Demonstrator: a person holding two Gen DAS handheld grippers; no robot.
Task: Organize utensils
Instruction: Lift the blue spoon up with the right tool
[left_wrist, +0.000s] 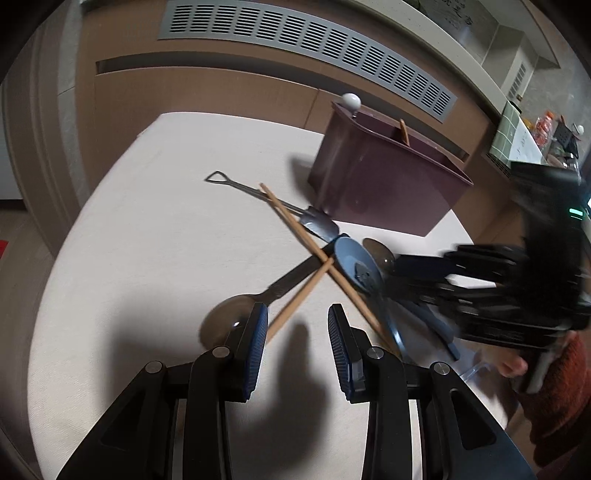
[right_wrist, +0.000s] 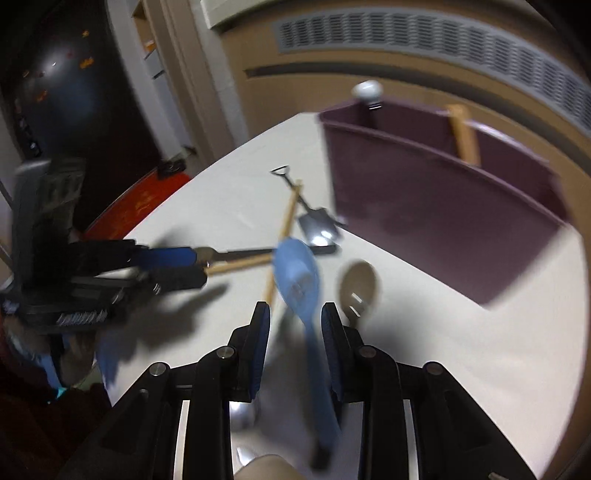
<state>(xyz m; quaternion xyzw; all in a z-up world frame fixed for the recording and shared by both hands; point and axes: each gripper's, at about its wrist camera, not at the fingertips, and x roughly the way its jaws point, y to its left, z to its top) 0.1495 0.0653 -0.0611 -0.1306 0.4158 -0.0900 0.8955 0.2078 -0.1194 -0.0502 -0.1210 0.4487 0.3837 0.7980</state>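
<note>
The right gripper (right_wrist: 293, 325) stands part open, the blue spoon's (right_wrist: 297, 275) handle between its pads; whether they press it I cannot tell. The left gripper (left_wrist: 297, 325) is open and empty over a chopstick (left_wrist: 295, 304). Both sit just in front of the maroon utensil holder (left_wrist: 388, 184). Best pinch the handle squarely, then lift clear of the crossed chopsticks. No readable writing.

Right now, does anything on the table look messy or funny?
Yes. The chopsticks, metal spoon, little shovel-shaped spoon and blue spoon lie crisscrossed in a heap on the table, beside the purple holder rather than in it.
</note>
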